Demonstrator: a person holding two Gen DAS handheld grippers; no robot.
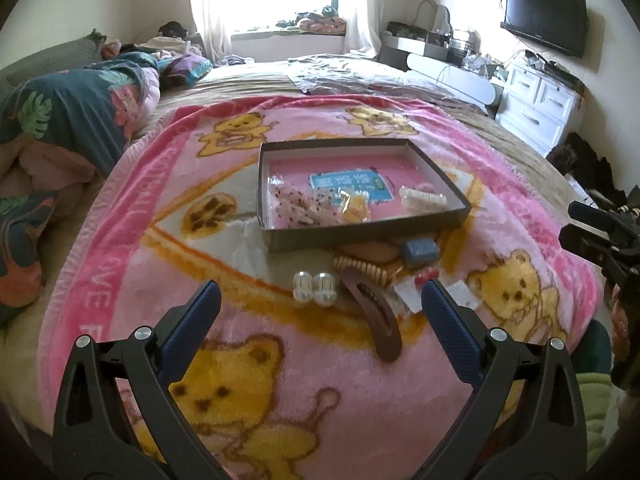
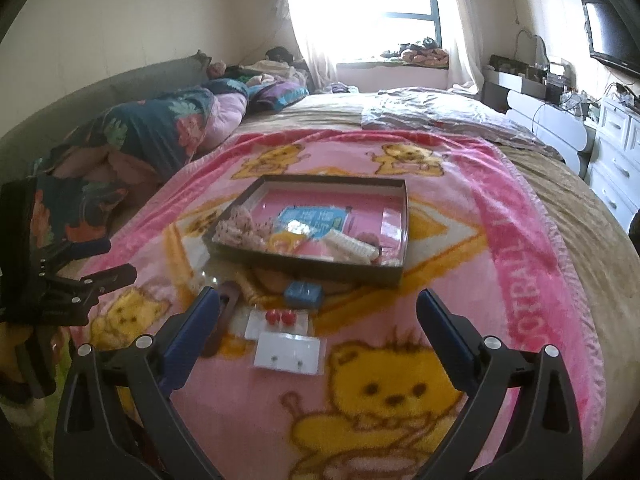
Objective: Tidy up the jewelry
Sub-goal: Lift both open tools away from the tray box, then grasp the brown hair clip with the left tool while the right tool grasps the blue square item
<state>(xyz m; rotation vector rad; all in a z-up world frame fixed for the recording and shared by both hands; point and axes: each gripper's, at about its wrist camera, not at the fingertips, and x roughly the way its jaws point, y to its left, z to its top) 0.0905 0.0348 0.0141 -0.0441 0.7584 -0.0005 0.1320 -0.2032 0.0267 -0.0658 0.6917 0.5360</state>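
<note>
A shallow dark box [image 1: 340,238] [image 2: 320,269] lies on the pink bear blanket and holds pale beads [image 1: 296,205], a yellow packet [image 1: 354,205] and a white ribbed clip [image 1: 424,199]. Loose pieces lie in front of it: two pearly white pieces [image 1: 314,290], a brown hair clip [image 1: 378,322] [image 2: 225,308], a wooden bead bracelet [image 1: 360,270], a small blue box [image 1: 420,252] [image 2: 303,294], red earrings on a card [image 2: 280,317] and a white stud card [image 2: 288,354]. My left gripper [image 1: 320,304] hovers open just short of the brown clip. My right gripper [image 2: 320,312] is open above the cards, with nothing between its fingers.
The pink blanket [image 1: 280,360] covers a large bed. A flowered quilt [image 1: 60,128] is heaped at the left. White drawers [image 1: 536,100] and a wall television [image 1: 544,20] stand at the right. Each gripper shows at the edge of the other's view.
</note>
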